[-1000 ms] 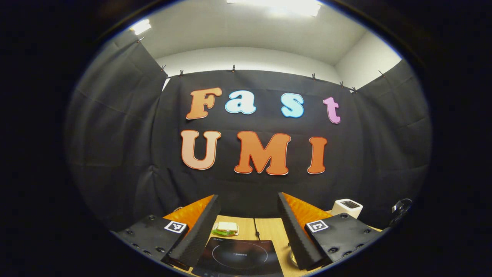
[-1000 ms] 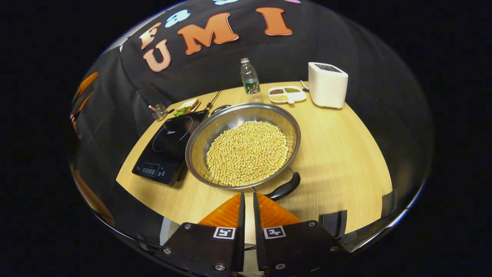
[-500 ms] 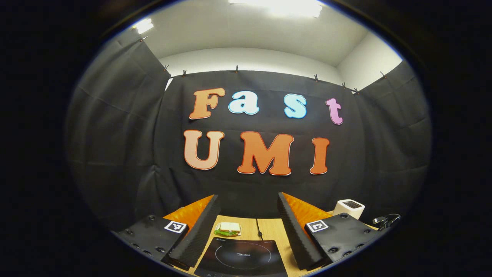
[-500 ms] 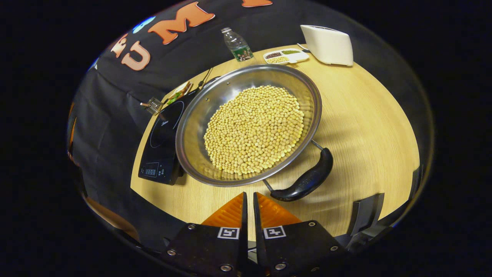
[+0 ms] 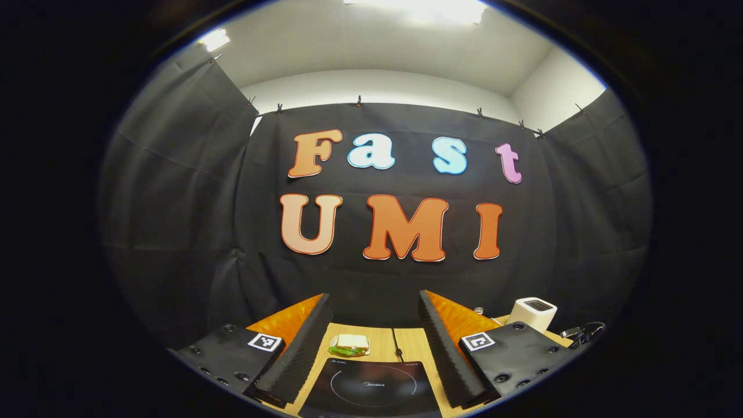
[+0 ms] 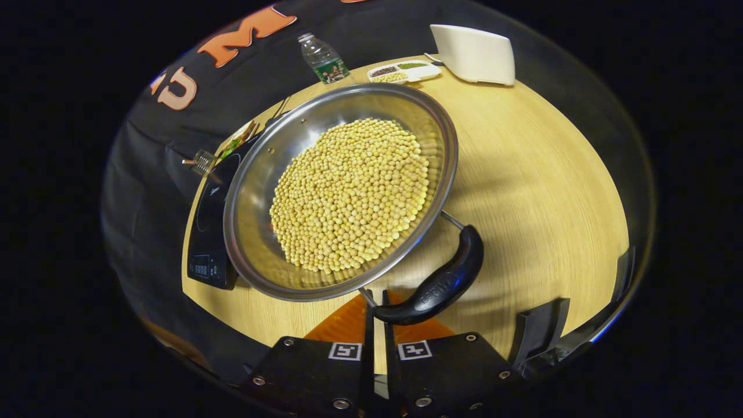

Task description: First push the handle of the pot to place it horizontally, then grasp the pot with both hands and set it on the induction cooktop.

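In the left gripper view, your left claw (image 5: 371, 348) sits at the bottom centre with its fingers spread wide, holding nothing. Between them, low in the frame, lies the induction cooktop (image 5: 371, 389) on the bench (image 5: 380, 339), with a sandwich (image 5: 350, 345) just beyond it and a white appliance (image 5: 533, 312) at the lower right.

In the right gripper view, your right claw (image 6: 376, 305) at the bottom centre has its fingers drawn nearly together. The pot (image 6: 339, 188), full of yellow beans (image 6: 351, 191), fills the middle of the frame. Its black handle (image 6: 441, 284) slants across the lower centre, just above the fingertips. The cooktop (image 6: 212, 232) lies at the left, partly under the pot's rim. A water bottle (image 6: 322, 58) and a divided dish (image 6: 403, 71) stand at the top.
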Demonstrator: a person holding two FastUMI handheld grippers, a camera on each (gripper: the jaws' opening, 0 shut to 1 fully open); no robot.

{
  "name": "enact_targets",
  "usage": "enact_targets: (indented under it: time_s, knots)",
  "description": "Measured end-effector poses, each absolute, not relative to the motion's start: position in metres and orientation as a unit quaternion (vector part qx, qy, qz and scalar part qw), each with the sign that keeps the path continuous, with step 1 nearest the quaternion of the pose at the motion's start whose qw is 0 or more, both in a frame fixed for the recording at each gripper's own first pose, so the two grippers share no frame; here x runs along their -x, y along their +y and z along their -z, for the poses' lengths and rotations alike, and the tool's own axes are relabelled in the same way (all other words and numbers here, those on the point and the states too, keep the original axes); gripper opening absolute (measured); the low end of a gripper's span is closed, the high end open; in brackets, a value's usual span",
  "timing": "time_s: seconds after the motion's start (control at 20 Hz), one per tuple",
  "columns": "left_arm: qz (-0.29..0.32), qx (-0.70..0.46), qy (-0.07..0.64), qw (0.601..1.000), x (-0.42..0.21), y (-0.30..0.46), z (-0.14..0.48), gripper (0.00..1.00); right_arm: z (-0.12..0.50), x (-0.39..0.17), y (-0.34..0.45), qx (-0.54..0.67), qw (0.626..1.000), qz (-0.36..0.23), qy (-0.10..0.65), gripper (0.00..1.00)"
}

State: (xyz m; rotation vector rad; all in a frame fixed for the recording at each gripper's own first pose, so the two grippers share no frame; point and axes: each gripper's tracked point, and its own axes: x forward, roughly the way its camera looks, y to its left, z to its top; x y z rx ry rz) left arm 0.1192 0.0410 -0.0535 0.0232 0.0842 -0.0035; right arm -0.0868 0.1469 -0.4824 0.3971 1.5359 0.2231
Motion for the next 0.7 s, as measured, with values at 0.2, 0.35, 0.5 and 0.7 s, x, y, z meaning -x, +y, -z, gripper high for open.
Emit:
enact_targets:
  time_s: [0.2,0.35,0.5,0.7]
  knots:
    - [-0.003,-0.018,0.038,0.999,-0.122,0.045,0.051,0.96,0.490,0.075,0.130,-0.184,0.696,-0.075,0.690,0.10]
    - [-0.005,-0.024,0.039,0.999,-0.124,0.044,0.050,0.96,0.495,0.066,0.115,-0.173,0.701,-0.060,0.689,0.10]
    - [-0.004,-0.027,0.042,0.999,-0.125,0.042,0.052,0.96,0.498,0.056,0.102,-0.167,0.706,-0.044,0.686,0.10]
    - [-0.004,-0.028,0.046,0.999,-0.127,0.041,0.054,0.96,0.500,0.048,0.087,-0.170,0.712,-0.027,0.681,0.09]
